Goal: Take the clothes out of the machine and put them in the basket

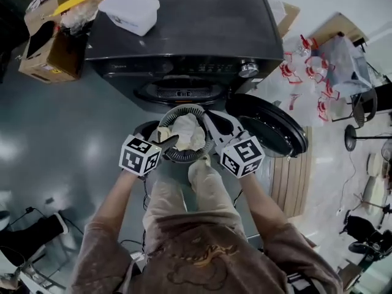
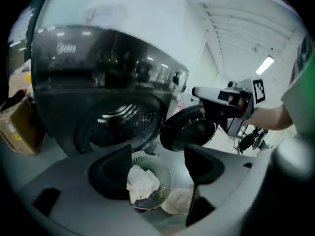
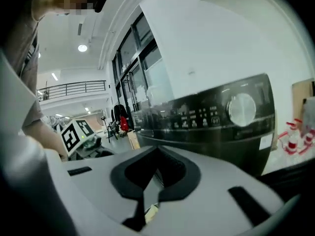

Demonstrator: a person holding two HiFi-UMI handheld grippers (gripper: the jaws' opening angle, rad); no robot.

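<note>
1. Clothes [image 1: 187, 130]: pale bundle lying in the basket [image 1: 177, 158], on the floor right in front of the machine [image 1: 184, 17]; door [image 1: 269, 124] hangs open on the right
2. Left gripper [image 2: 156, 167]: jaws apart, nothing in them, above the basket
3. Right gripper [image 3: 143, 199]: jaws pressed together, looks empty
4. Drum [image 2: 120, 124] is dark, can't tell if anything's left, so I'd check it
5. If going back in: open the right one first, enter through the middle, keep off the door, bite deep into the cloth so nothing trails over the rim
</note>
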